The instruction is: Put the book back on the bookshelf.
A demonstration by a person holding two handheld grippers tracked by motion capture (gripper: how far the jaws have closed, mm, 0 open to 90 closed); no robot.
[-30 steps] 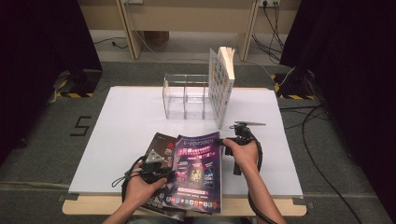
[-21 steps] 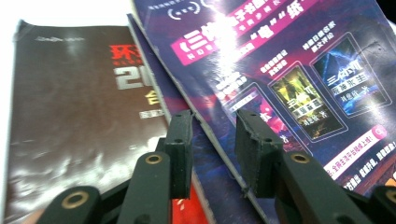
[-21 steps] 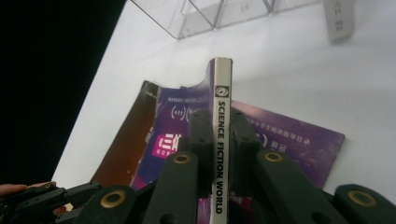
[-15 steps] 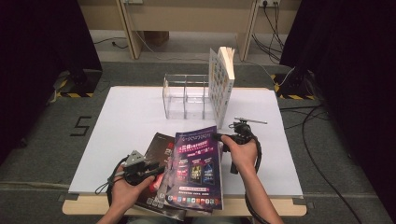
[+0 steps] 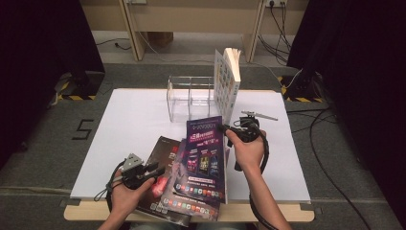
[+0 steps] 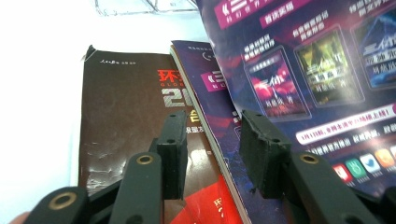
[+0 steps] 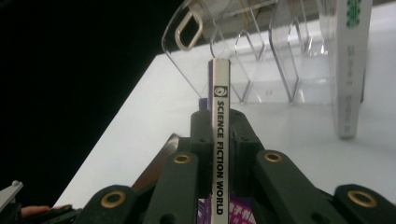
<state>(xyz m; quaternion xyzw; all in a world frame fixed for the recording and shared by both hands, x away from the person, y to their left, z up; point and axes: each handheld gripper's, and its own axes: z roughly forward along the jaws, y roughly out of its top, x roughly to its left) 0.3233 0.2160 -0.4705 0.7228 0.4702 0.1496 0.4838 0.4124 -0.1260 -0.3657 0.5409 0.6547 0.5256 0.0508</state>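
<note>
The magazine (image 5: 207, 163) is clamped by its spine in the right gripper (image 5: 229, 130), tilted up off the pile near the table's front edge. The left gripper (image 5: 154, 168), jaws just parted, holds nothing. One book (image 5: 227, 82) stands in the rack (image 5: 190, 98); the lifted magazine likely goes there next.

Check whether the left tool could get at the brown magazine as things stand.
Probably yes. The left tool, jaws just opened, hovers right above the brown magazine. The lifted magazine is clamped at its spine by the right tool, so the brown cover's left part lies bare.
</note>
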